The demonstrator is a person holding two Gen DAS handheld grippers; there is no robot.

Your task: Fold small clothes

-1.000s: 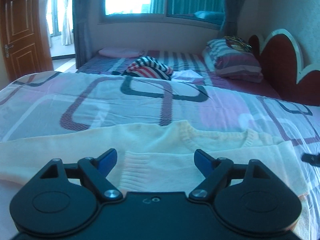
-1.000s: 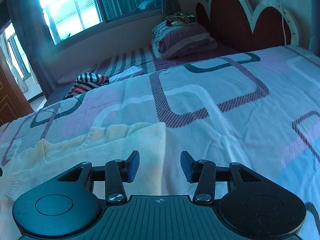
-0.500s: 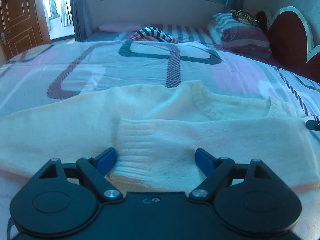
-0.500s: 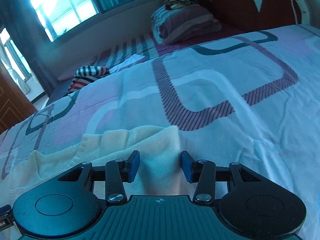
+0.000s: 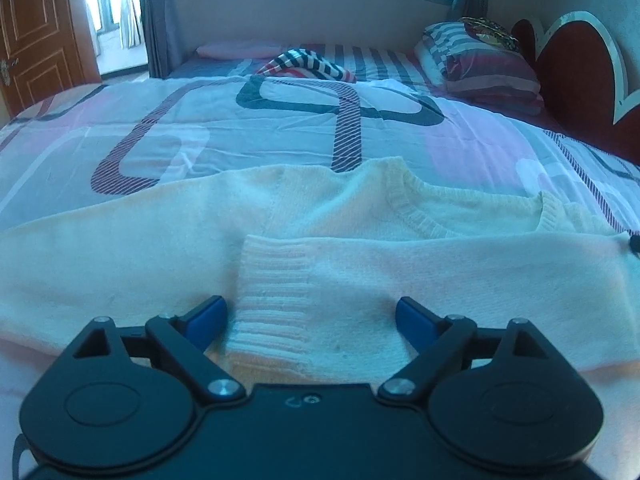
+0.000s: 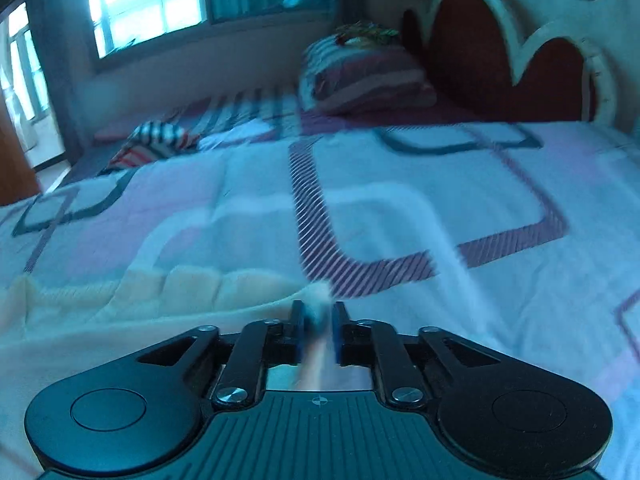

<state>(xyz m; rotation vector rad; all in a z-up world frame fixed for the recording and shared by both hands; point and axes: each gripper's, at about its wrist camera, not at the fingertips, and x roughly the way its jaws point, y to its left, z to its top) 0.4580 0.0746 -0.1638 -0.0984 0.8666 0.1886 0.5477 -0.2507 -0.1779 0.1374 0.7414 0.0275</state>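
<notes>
A cream knit sweater [image 5: 320,216] lies flat on the patterned bedspread [image 5: 240,128], one sleeve folded across its body with the ribbed cuff [image 5: 272,292] near me. My left gripper [image 5: 310,316] is open, its blue-padded jaws on either side of that cuff, low over the sleeve. In the right wrist view my right gripper [image 6: 318,320] is shut on the sweater's edge [image 6: 316,294] at its right side; the sweater [image 6: 120,304] stretches off to the left. This view is motion-blurred.
A striped garment [image 5: 308,64] and a striped pillow [image 5: 480,64] lie at the far end of the bed. A red and white headboard [image 5: 580,76] stands on the right. A wooden door [image 5: 36,28] is at the far left.
My right gripper has closed on the sweater's edge. My left gripper has come lower and closer over the folded sleeve's cuff, still open.
</notes>
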